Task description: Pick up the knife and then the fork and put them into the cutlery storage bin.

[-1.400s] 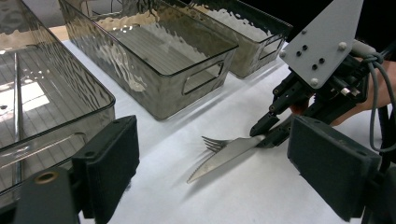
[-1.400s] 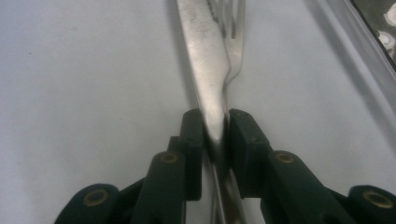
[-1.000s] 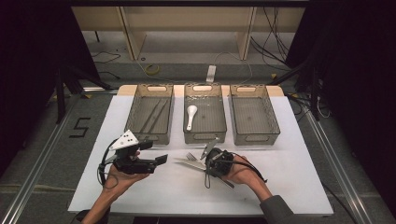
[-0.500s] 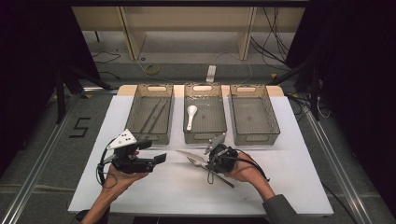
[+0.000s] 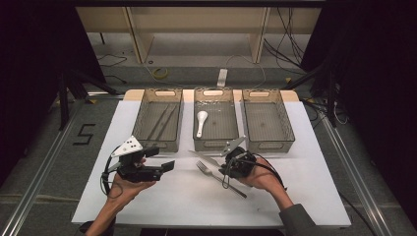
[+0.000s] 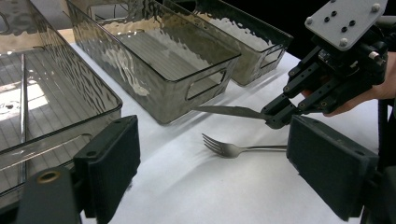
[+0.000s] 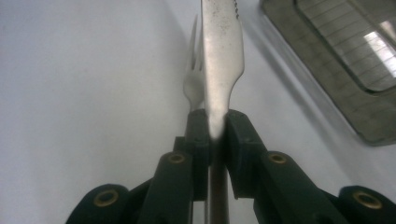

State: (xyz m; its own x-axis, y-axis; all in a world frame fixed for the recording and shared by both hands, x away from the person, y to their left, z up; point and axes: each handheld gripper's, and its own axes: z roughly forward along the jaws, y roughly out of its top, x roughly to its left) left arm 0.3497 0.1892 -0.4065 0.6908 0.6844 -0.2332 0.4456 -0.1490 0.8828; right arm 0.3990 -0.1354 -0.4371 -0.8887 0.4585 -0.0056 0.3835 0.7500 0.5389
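While our right gripper (image 7: 212, 126) is clamping the knife (image 7: 220, 56) between its fingers, the blade is sticking out beyond their tips above the fork (image 6: 233, 148). Our left gripper (image 6: 215, 168) is hanging released, grasping nothing.

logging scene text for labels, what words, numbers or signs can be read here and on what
"5": a black digit on the grey floor, left of the table.
Nothing else reads: the three bins, the knife, the fork, the spoon and both grippers, left and right, bear no legible text or brand.
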